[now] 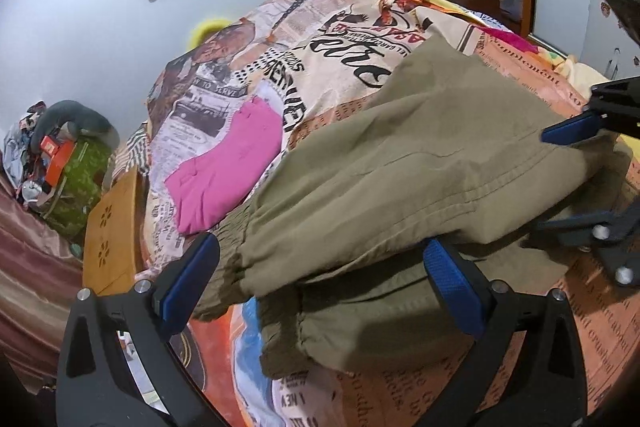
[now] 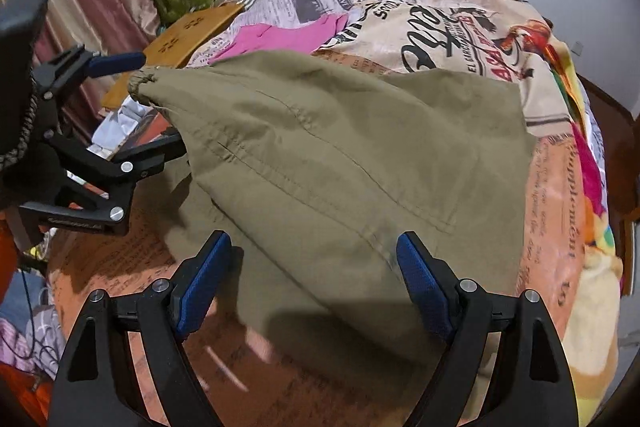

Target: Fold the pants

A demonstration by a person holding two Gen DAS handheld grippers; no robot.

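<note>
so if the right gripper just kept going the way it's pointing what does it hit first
Most likely the olive pants: the open right gripper points down at the folded cloth on the bedspread, though depth is unclear.

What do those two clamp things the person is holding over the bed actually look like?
They match. The left gripper and the right gripper each have two black plastic arms, angular with triangular cut-outs, joined by round silver bolts. Each finger ends in a blue textured pad. In the right view, the left one's black frame carries small embossed lettering, too small to read, and a dark braided cord hangs beside it.
</note>
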